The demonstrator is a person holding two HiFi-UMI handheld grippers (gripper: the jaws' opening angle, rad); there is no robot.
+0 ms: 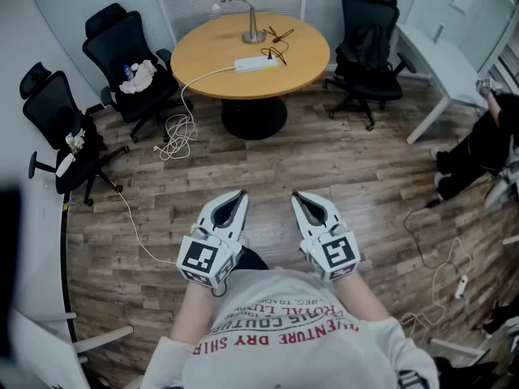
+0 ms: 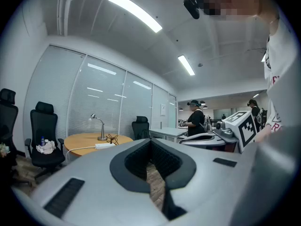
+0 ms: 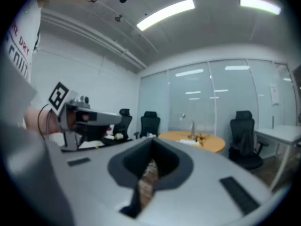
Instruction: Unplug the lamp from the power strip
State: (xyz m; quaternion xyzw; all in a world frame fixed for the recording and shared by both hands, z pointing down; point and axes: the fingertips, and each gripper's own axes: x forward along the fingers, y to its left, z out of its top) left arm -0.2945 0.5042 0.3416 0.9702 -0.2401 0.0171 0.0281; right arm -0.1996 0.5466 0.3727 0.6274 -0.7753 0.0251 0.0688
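A silver desk lamp (image 1: 253,32) stands on the round wooden table (image 1: 308,59) at the far side of the room. Its black cord (image 1: 276,45) lies tangled beside it and runs to the white power strip (image 1: 256,63). Both grippers are held close to my body, far from the table, and point toward it. The left gripper (image 1: 241,194) and right gripper (image 1: 297,195) are shut and hold nothing. The left gripper view shows the lamp (image 2: 99,126) and power strip (image 2: 104,145) small in the distance beyond the closed jaws. The right gripper view shows the lamp (image 3: 190,126) likewise.
The strip's white cable (image 1: 182,124) drops off the table and coils on the wood floor. Black office chairs (image 1: 130,55) (image 1: 369,39) (image 1: 61,128) ring the table. A white desk (image 1: 442,63) stands at the right, with a person (image 1: 486,136) beside it.
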